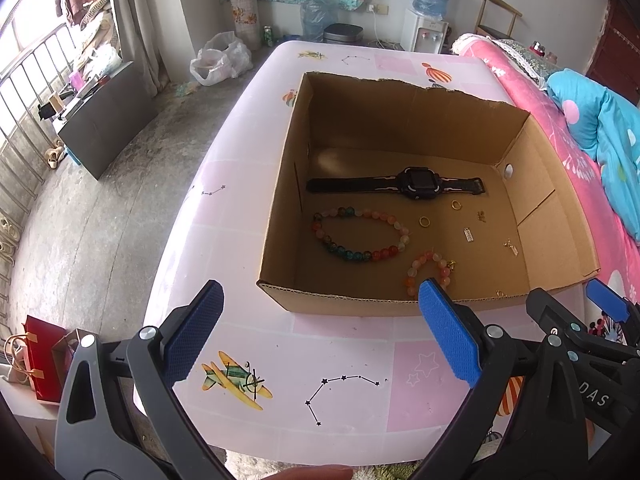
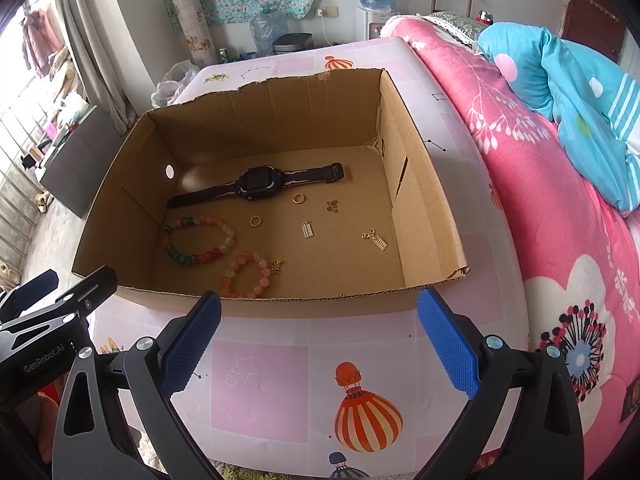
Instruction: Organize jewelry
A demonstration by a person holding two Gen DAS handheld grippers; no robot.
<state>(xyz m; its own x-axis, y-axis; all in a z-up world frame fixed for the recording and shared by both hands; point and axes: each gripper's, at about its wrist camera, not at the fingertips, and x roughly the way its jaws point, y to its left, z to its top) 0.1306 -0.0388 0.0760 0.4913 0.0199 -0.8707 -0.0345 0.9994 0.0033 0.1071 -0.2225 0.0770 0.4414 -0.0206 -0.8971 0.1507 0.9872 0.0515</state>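
An open cardboard box stands on the pink table. Inside lie a black watch, a large multicoloured bead bracelet, a small pink-orange bead bracelet, two gold rings and several small charms. My left gripper is open, empty, in front of the box's near wall. My right gripper is open and empty too, beside the left one; it shows at the right edge of the left wrist view.
The table has a pink cloth with plane and balloon prints. A bed with a pink blanket and blue quilt runs along the right. Concrete floor, a dark board and a red bag lie left.
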